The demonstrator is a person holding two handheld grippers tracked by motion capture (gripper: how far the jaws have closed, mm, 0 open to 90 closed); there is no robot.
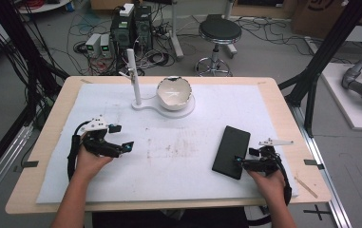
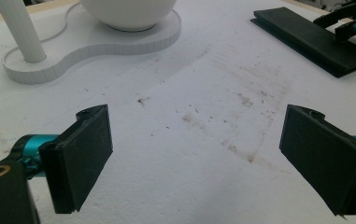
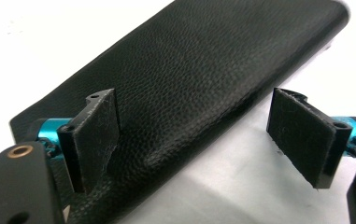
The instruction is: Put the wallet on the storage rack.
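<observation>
A flat black leather case [image 1: 231,149] lies on the right side of the white mat [image 1: 178,161]. My right gripper [image 1: 245,156] is open at the case's near right corner. In the right gripper view its jaws straddle the long edge of the case [image 3: 203,65]: one pad sits over the leather, the other over the bare mat, gripper [image 3: 194,140] not closed on it. My left gripper [image 1: 121,137] is open over the left part of the mat, nothing between its jaws [image 2: 194,158]. The left gripper view shows the case [image 2: 311,39] farther off.
A white bowl [image 1: 174,92] rests on a white stand base [image 1: 143,105] with an upright post [image 1: 133,76] at the back middle of the table. The mat shows faint brown stains in the middle. A stool and computer cases stand on the floor beyond the table's far edge.
</observation>
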